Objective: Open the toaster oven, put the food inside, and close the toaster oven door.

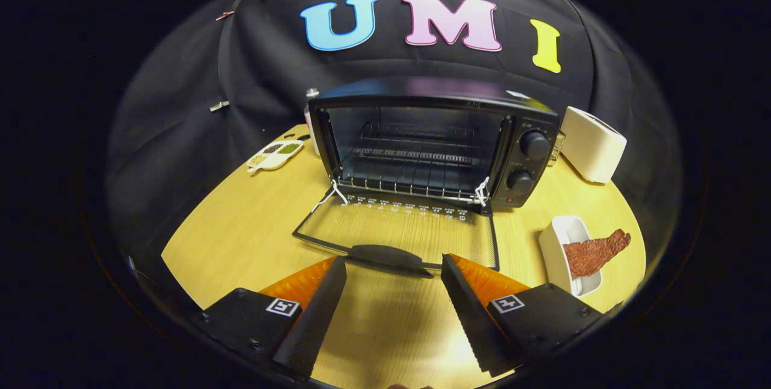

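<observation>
A black toaster oven (433, 142) stands at the back of the wooden table with its glass door (400, 229) folded flat down toward me. The door's handle (385, 255) lies just ahead of my fingertips. A wire rack (415, 160) shows inside the open cavity. My gripper (394, 271) is open, with nothing between its fingers and bare tabletop below. To the right of the fingers a white rectangular dish (557, 253) holds a reddish-brown strip of food (596, 252) that sticks out over its far rim.
A white toaster-like box (593, 143) stands right of the oven. A small white divided dish of seeds (275, 155) lies to the oven's left. The table (241, 226) has bare wood left of the door.
</observation>
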Motion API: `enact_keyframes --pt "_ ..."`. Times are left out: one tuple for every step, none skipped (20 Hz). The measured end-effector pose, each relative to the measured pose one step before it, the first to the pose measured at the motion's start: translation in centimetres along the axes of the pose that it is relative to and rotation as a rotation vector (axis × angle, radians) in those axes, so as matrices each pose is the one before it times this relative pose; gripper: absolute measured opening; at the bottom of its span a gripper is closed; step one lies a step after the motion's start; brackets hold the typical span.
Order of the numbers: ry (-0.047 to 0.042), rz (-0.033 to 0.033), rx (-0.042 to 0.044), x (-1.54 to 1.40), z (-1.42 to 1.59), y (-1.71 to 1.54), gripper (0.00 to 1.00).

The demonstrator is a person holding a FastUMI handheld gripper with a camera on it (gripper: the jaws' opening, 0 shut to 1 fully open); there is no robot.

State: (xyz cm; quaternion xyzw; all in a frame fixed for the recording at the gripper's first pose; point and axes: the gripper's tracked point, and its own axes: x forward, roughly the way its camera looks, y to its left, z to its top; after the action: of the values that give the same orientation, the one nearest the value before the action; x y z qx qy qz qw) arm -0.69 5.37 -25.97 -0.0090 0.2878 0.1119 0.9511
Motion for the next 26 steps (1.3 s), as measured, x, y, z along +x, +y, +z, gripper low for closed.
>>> enact_keyframes --pt "-0.01715 0.00036 -0.00842 -0.411 0.805 -0.270 0.98" --pt "-0.01535 -0.00002 -0.00740 -0.464 0.710 -0.427 0.99" --pt "-0.01310 0.00179 -0.00527 -0.522 0.873 -0.394 0.99" --pt "-0.01105 -0.00214 -0.00018 -0.503 0.800 -0.527 0.98" --pt "-0.01162 -0.00603 0.00394 -0.446 0.968 -0.669 0.99" --pt "-0.01190 -0.00913 0.00607 -0.528 0.902 -0.735 0.99" --pt "-0.01353 -0.01185 0.00728 -0.581 1.054 -0.919 0.99" --pt "-0.01643 -0.01034 0.00587 -0.605 1.022 -0.863 0.99" --pt "-0.01360 -0.00965 0.00464 -0.498 0.981 -1.024 0.99" --pt "-0.01375 -0.00639 0.00431 -0.401 1.010 -1.006 0.99" --pt "-0.01127 -0.00282 0.00369 -0.389 0.920 -1.073 0.99" --pt "-0.00751 -0.00653 0.00310 -0.379 0.656 -1.223 0.98" --pt "-0.00539 -0.00540 0.00384 -0.281 0.629 -1.275 0.98" --pt "-0.00424 -0.00328 0.00606 -0.255 0.584 -1.210 0.98" --pt "-0.00292 -0.00161 0.00977 -0.296 0.484 -1.224 0.98" --pt "0.00401 0.00250 0.01333 -0.249 0.308 -1.193 0.98" --pt "0.00850 0.00569 0.01654 -0.262 0.230 -1.109 0.98" --pt "0.00893 0.00678 0.01031 -0.228 0.185 -1.205 0.98" --pt "0.01087 0.00210 0.00272 -0.196 0.081 -1.291 0.98" --pt "0.00210 0.00178 0.00255 -0.143 0.190 -1.405 0.98" --pt "-0.00070 -0.00256 0.00124 -0.027 0.170 -1.431 0.98" --pt "0.00708 -0.00401 0.00313 -0.025 -0.083 -1.439 0.98" --pt "0.00767 -0.00095 0.00860 -0.020 -0.038 -1.356 0.98" --pt "0.00629 -0.00003 0.01256 0.085 -0.191 -1.309 0.99" --pt "0.01122 -0.00191 0.01504 0.107 -0.200 -1.307 0.99" --pt "0.01234 0.00034 0.01654 0.066 -0.343 -1.162 0.99"
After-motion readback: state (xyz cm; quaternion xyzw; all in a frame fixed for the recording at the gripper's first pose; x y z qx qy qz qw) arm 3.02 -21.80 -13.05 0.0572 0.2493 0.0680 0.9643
